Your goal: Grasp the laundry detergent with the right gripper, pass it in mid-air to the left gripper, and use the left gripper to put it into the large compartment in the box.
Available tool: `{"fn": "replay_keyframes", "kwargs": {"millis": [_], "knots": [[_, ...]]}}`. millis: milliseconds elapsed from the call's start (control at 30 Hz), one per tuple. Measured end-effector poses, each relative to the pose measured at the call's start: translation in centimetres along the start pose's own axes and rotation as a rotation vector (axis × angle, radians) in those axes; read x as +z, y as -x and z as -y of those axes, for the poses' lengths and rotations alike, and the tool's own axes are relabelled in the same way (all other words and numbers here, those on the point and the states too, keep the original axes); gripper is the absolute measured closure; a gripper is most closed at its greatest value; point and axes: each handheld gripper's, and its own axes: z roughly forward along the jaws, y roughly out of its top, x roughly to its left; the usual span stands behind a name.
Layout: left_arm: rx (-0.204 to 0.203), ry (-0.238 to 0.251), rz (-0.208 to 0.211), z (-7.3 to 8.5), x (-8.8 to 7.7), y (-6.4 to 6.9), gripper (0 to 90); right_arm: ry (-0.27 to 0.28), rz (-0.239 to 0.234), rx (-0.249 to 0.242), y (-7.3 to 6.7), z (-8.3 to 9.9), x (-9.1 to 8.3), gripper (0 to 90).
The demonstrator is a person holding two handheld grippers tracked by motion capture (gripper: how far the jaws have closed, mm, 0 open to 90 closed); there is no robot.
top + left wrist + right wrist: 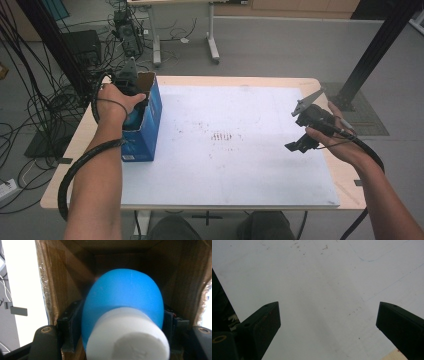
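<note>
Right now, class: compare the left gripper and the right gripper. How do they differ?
The left gripper reaches into the blue cardboard box, while the right gripper hangs above the white mat. The left gripper's jaws flank a blue bottle with a white cap; the right gripper's stand wide with nothing between them. Both are black and hand-held.

Box (148,120) walls hem blue bottle (123,302) closely; white mat (240,145) open right of box.

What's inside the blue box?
Inside the blue box sits a blue bottle with a white cap, between the left gripper's fingers. The bottle covers the box's bottom, so anything beneath stays hidden.
</note>
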Motion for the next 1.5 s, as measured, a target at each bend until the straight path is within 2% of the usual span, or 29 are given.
{"fn": "replay_keyframes", "kwargs": {"millis": [333, 533, 900, 1067, 1200, 1333, 1500], "knots": [[-0.002, 0.025, -0.014, 0.2, -1.5, 0.0, 26.3, 0.003, -0.003, -0.006, -0.1, -0.2, 0.0, 5.5], [0.009, 0.033, -0.034, 0.6, -2.7, 0.0, 25.9, 0.011, -0.002, -0.012, -0.3, -0.6, -0.2, 5.5], [0.039, 0.064, -0.037, 1.9, -5.3, 0.5, 22.1, 0.011, -0.004, -0.019, -0.3, -0.7, -0.4, 5.5], [0.102, 0.102, -0.006, 2.5, -7.3, 2.4, 17.3, 0.001, 0.004, -0.028, 0.0, -1.2, -0.7, 5.5], [0.166, 0.124, 0.010, 3.1, -8.3, 4.7, 14.6, -0.010, 0.014, -0.030, 0.4, -1.7, -1.0, 5.6], [0.228, 0.140, 0.036, 3.7, -9.0, 7.0, 13.0, -0.031, 0.023, -0.041, 0.9, -2.1, -1.2, 5.7], [0.276, 0.150, 0.063, 4.3, -9.0, 9.6, 11.1, -0.033, 0.033, -0.024, 1.6, -2.2, -1.7, 5.7]]}}
